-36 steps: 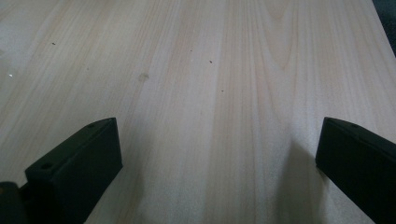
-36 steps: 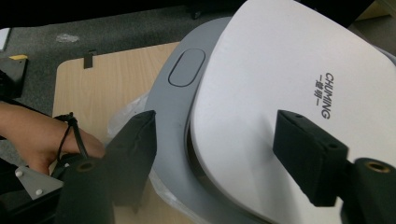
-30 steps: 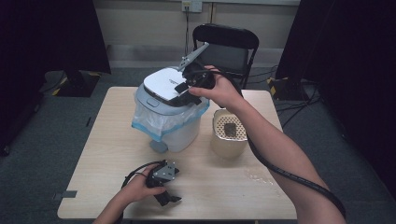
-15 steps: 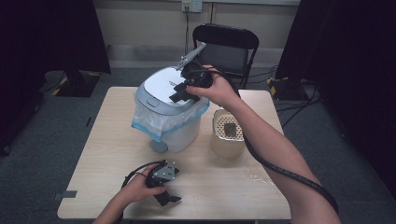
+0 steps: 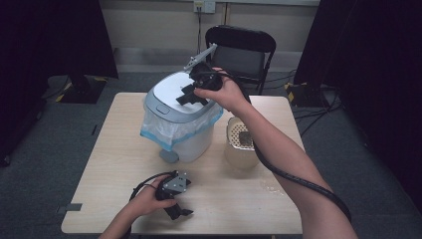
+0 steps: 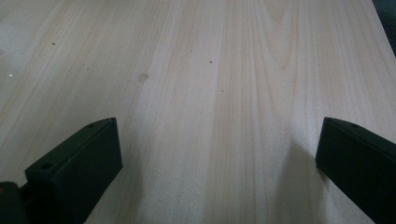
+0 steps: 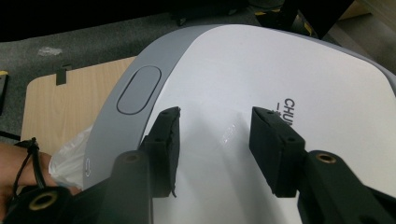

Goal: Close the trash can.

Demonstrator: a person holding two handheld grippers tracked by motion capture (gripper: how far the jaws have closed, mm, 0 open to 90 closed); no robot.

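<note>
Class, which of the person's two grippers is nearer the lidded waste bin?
The right gripper: it sits over the bin's lid, jaws apart. The left gripper rests at the table's near edge, apart from the bin.

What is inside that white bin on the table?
The bin has its lid shut, so its contents are hidden. A plastic liner hangs out under the rim. The right gripper hovers open over the lid.

Pale wooden desk (image 5: 114, 149), carrying a lidded white bin (image 5: 181, 117) with plastic liner, and a beige container (image 5: 239, 147) just beside.
</note>
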